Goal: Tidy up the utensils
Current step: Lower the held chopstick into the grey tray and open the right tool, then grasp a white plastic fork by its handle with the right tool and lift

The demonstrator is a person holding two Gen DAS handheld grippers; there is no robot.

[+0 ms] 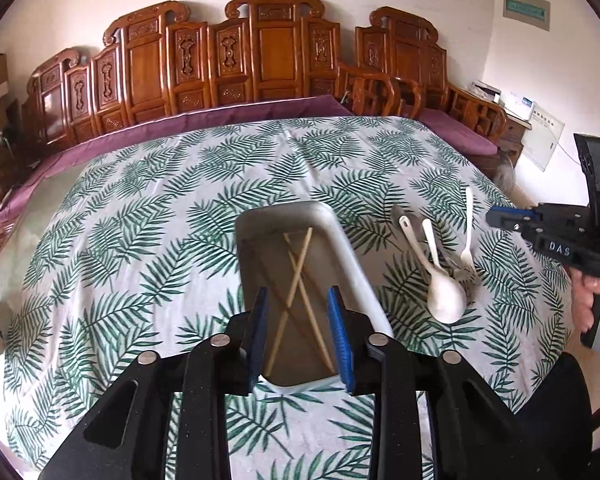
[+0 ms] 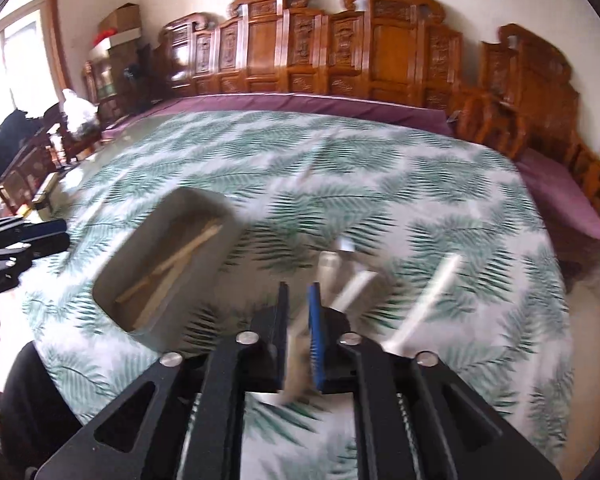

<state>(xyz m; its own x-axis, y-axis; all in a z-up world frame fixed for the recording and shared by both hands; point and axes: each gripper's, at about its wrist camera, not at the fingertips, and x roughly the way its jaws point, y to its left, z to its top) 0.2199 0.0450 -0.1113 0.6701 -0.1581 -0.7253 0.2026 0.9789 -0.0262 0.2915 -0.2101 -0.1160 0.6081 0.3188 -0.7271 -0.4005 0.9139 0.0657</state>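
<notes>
left gripper [image 1: 300,336] jaws spread over tray [image 1: 352,256] | right gripper [image 2: 299,336] jaws narrow, contents blurred, cannot tell

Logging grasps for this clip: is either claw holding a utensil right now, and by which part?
Left claw is open over the tray, holding nothing. Right claw is nearly closed, but blur hides whether anything is gripped.
</notes>
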